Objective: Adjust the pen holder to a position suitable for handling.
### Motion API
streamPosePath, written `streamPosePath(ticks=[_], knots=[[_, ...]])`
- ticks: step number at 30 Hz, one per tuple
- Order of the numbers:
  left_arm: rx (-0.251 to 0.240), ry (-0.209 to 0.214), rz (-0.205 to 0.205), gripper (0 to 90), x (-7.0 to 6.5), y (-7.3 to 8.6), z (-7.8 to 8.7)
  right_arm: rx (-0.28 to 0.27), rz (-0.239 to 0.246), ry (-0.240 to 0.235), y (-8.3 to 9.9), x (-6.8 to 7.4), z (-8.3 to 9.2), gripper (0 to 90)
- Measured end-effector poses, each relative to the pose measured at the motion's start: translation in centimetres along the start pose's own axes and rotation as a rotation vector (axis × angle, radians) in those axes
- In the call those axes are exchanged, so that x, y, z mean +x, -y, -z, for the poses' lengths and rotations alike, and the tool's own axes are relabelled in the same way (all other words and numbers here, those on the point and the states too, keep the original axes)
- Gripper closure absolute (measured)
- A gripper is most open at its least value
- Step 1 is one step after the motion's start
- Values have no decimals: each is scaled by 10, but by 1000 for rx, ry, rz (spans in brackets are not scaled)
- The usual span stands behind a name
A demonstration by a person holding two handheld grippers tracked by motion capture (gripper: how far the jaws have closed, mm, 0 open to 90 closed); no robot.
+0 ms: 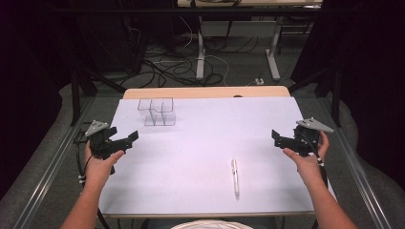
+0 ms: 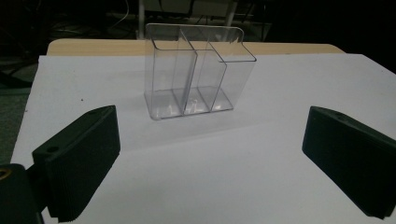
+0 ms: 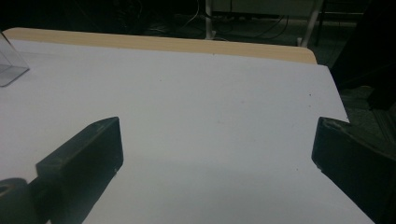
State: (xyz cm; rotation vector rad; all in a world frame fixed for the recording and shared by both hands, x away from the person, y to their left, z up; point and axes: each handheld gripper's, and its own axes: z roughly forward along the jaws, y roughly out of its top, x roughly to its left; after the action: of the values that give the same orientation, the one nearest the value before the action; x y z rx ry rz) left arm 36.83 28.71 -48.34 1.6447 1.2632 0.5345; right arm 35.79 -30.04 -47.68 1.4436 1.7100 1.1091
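Pen (image 1: pixel 235 177) lies nearest, loose on surface (image 1: pixel 200 157): light, stiff, slick, prob rolls; grab mid-barrel. Left gripper (image 1: pixel 125 140) & right gripper (image 1: pixel 279 139) both wide, holding nothing.

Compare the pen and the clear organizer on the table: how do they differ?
The pen is white and opaque; the organizer is clear plastic you can see through. The pen lies flat, near the person's edge and closer to the right gripper; the organizer stands upright at the far left, ahead of the left gripper. The organizer's compartments are empty. Both rest untouched on the white sheet.
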Motion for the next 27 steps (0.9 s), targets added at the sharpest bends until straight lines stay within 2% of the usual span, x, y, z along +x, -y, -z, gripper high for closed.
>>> streamPosePath(ticks=[1, 4, 6, 12, 15, 19, 20, 24, 27], knots=[[-2, -4, 3, 41, 0, 0, -1, -11, 5, 9, 1, 0, -1, 17], [3, -19, 7, 47, -1, -1, -3, 10, 19, 2, 2, -1, -1, 18], [6, -31, 0, 59, -2, -3, -4, 4, 29, 5, 2, -1, -1, 23], [16, -62, -9, 96, -6, -11, -10, 12, 10, 5, 1, 1, 0, 36], [20, -79, -24, 117, -8, -16, -14, 1, 23, 12, 1, 0, -2, 42], [31, -90, -22, 152, -9, -24, -20, 13, 25, 11, 1, 0, 0, 53], [31, -90, -22, 153, -9, -24, -20, 7, 11, 15, 1, 1, 0, 54], [36, -92, -21, 158, -10, -34, -24, 7, 30, 14, 1, -2, 0, 65], [35, -94, -32, 163, -10, -42, -28, 11, 12, 20, 2, -2, 0, 65]])
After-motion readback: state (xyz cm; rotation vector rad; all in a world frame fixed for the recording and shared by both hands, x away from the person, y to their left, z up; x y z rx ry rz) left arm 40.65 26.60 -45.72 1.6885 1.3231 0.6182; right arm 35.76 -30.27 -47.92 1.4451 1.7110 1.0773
